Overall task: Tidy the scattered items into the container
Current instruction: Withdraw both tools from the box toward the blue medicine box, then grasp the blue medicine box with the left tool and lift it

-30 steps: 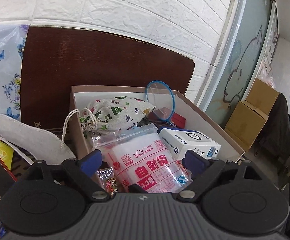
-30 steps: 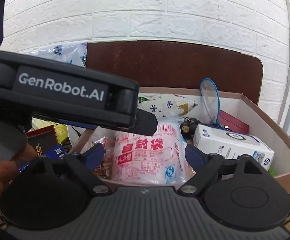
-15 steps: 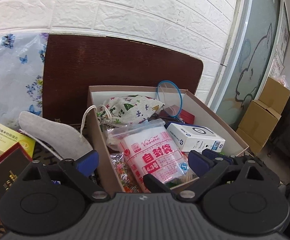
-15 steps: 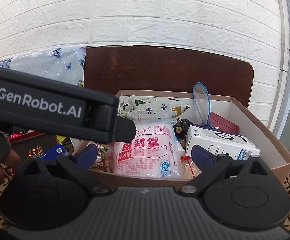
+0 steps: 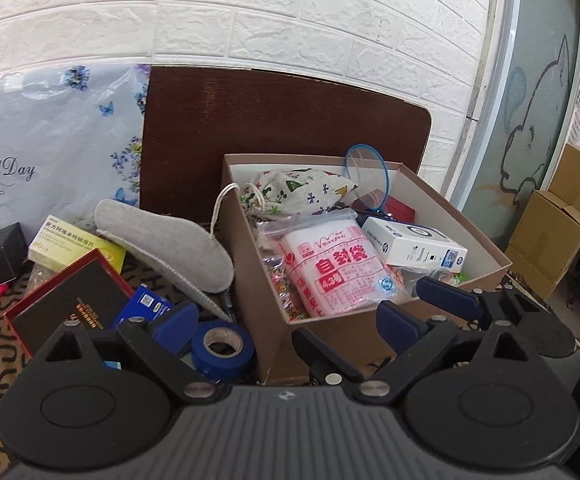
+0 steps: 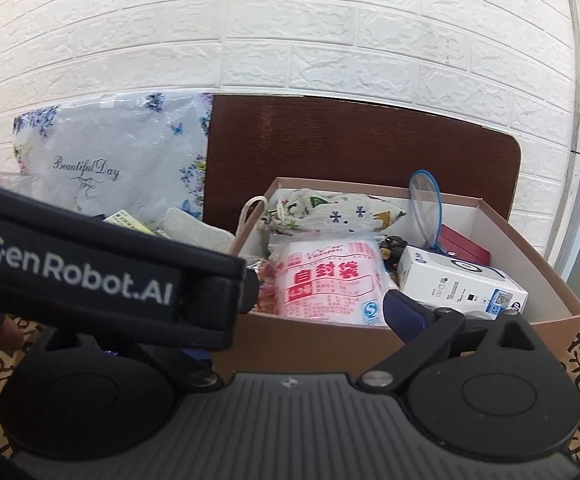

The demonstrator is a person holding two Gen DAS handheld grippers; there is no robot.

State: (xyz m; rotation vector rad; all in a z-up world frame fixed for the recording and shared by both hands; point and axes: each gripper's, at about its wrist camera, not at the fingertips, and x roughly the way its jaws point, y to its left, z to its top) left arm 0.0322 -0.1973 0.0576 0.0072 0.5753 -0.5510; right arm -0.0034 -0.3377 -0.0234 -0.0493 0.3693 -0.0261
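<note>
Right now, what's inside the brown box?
The box holds a printed drawstring pouch, a pack of zip bags, a white carton, a red box and a blue-rimmed hoop. Anything beneath them is covered.

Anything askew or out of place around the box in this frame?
Yes. The drawstring pouch lies in the cardboard box, but its cord loop hangs out over the left wall. The grey insole leans tilted over the yellow box outside. Nothing looks spilled or damaged.

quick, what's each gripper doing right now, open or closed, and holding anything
Left gripper: jaws open, holding nothing.
Right gripper: jaws open after just widening, holding nothing.
</note>
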